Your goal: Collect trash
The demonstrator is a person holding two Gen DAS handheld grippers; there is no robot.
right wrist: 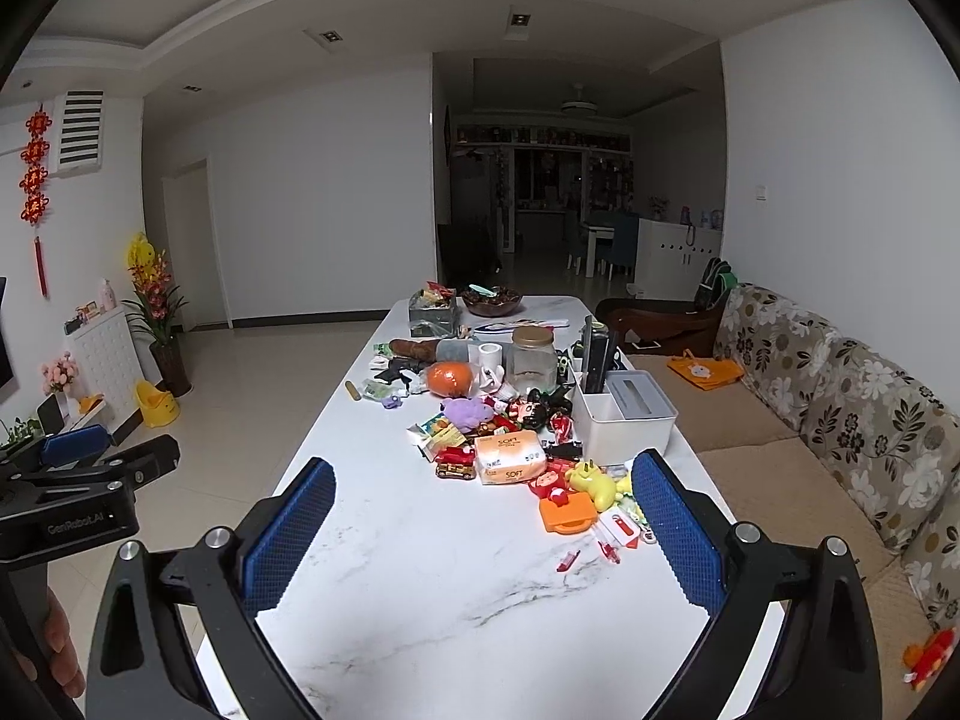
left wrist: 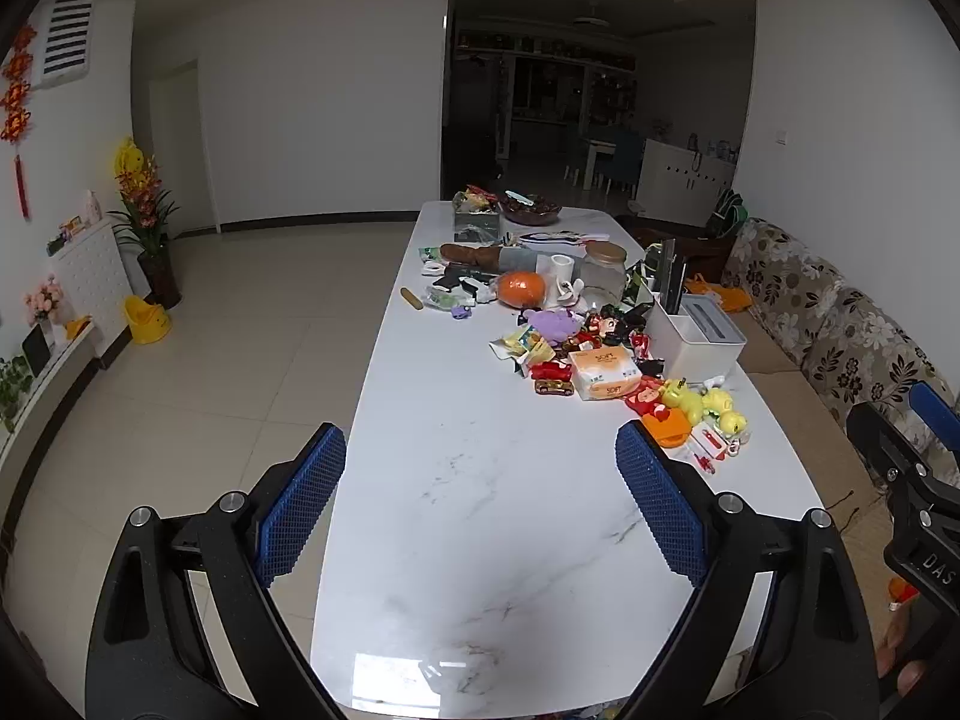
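A long white marble table [left wrist: 480,528] [right wrist: 456,588] carries a heap of wrappers, small toys and packets in its middle and far part. An orange tissue pack [left wrist: 603,372] [right wrist: 510,456], crumpled yellow wrappers [left wrist: 522,348] [right wrist: 441,433] and small red bits [right wrist: 567,561] lie at the near edge of the heap. My left gripper [left wrist: 480,504] is open and empty above the table's near end. My right gripper [right wrist: 483,531] is open and empty, just short of the heap. Each gripper shows at the other view's edge.
A white organizer box [left wrist: 696,333] [right wrist: 624,414], a glass jar [right wrist: 533,360], an orange ball [left wrist: 521,288] [right wrist: 449,378] and a dark bowl [right wrist: 491,300] stand on the table. A floral sofa [right wrist: 840,396] runs along the right. Tiled floor [left wrist: 210,360] lies left.
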